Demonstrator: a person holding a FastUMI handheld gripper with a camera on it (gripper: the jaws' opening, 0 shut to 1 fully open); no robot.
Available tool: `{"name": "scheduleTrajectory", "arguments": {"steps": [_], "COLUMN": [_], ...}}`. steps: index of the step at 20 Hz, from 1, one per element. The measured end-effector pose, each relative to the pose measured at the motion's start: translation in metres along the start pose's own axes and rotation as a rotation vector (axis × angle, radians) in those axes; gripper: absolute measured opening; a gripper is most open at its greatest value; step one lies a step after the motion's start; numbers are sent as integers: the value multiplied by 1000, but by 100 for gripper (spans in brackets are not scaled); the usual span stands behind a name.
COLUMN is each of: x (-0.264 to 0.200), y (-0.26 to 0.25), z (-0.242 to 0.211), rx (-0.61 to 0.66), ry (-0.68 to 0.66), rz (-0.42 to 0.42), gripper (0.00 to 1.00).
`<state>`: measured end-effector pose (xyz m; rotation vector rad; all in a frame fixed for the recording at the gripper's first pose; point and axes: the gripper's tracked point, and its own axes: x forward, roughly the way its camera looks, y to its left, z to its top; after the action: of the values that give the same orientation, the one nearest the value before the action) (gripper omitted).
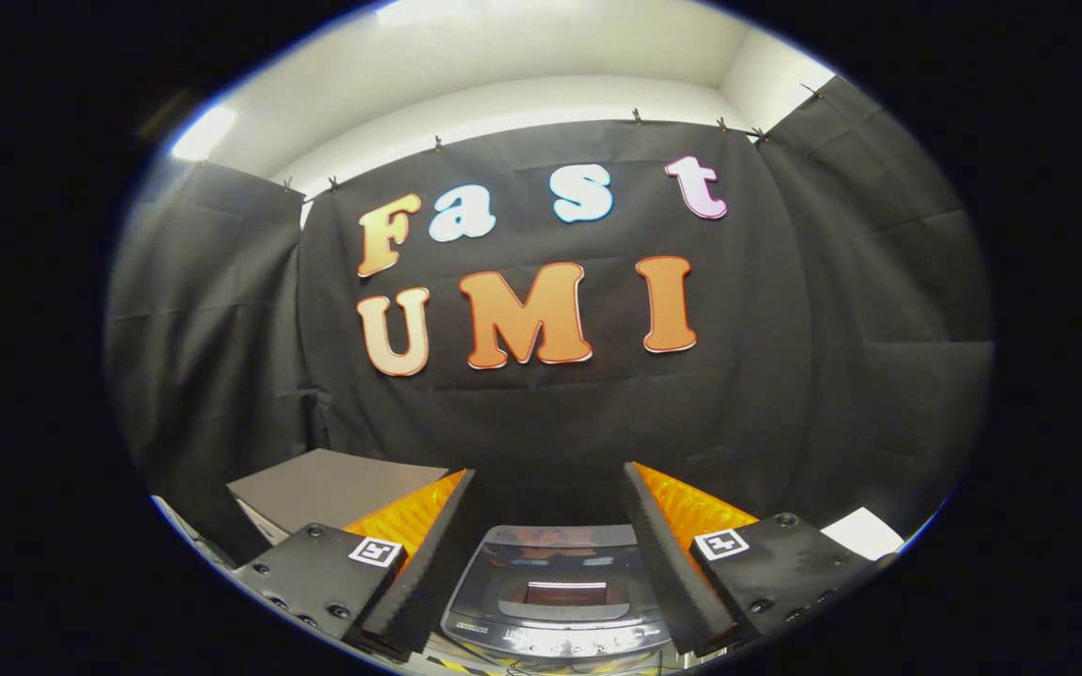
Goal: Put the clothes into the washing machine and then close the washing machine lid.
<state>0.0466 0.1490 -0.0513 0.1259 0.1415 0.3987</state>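
Gripper open above washing machine

Black cloth booth wall fills the background. Small grey top-loading washing machine with a glossy lid sits below, between the fingers. Flat grey box beyond left finger. Gripper spread wide, holding nothing.

Washing machine: grey body, dark tinted glass lid, pale control strip along front edge. Box beside it: grey-brown top, white side. Booth wall: black cloth, creased. Ceiling: off-white. Small white sheet.
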Motion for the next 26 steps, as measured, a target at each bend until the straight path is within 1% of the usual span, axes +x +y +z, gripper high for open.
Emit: {"name": "scheduleTrajectory", "arguments": {"steps": [5,12,22,26], "x": [-18,-22,-7,-4], "y": [-9,-12,-2,-3], "z": [14,28,23,24], "rx": [-24,-101,-75,-68], "ry": [-35,-62,-55,-62], "rz": [-20,-42,-14,-22], "gripper": [97,97,97,97]}}
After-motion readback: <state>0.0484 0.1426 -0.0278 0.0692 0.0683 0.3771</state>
